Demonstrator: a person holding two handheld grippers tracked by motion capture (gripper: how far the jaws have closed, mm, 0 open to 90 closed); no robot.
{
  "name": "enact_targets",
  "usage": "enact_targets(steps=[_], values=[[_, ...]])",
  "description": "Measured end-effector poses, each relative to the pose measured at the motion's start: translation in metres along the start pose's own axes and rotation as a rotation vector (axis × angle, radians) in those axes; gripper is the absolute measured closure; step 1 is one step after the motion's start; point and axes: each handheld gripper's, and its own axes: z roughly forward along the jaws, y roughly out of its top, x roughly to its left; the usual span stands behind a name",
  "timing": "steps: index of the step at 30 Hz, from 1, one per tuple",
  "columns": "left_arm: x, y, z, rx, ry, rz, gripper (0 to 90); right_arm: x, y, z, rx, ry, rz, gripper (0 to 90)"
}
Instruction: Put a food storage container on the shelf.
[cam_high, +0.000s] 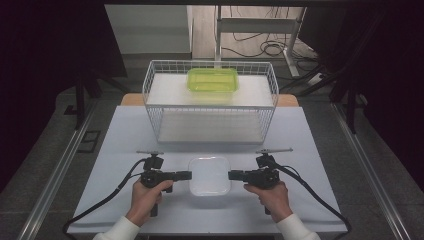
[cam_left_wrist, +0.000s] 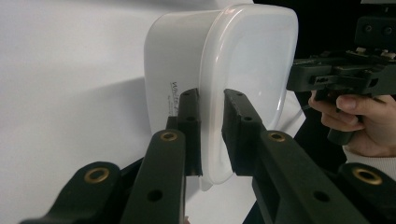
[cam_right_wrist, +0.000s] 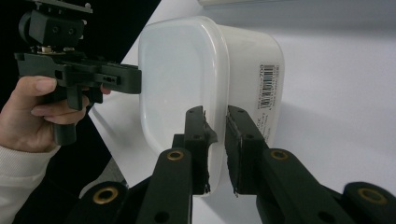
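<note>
Two grippers, left gripper (cam_high: 186, 175) and right gripper (cam_high: 233, 175), are pinching one white box (cam_high: 210, 175) nearly closed; one green box (cam_high: 212, 80) is sitting in one wire basket (cam_high: 210, 106).

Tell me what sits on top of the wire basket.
A green lidded container sits on the white board across the wire basket. Its contents cannot be made out.

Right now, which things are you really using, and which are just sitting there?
In use:
- white plastic container, rim pinched from both sides
- left gripper
- right gripper

Just sitting there:
- white wire basket
- green lidded container on top of it
- cables on the floor
</note>
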Motion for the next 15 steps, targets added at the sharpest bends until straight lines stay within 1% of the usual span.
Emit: enact_targets(steps=[5,11,15], values=[[-0.007,0.002,-0.004,-0.021,-0.001,0.021,77.7,0.003,0.002,-0.005,-0.013,0.011,-0.022,78.9],[-0.009,0.003,-0.008,-0.029,-0.011,0.033,77.9,0.007,0.004,-0.009,-0.028,0.025,-0.041,78.9],[-0.015,0.005,-0.009,-0.035,0.003,0.060,78.1,0.008,0.006,-0.011,-0.032,0.025,-0.048,79.2]])
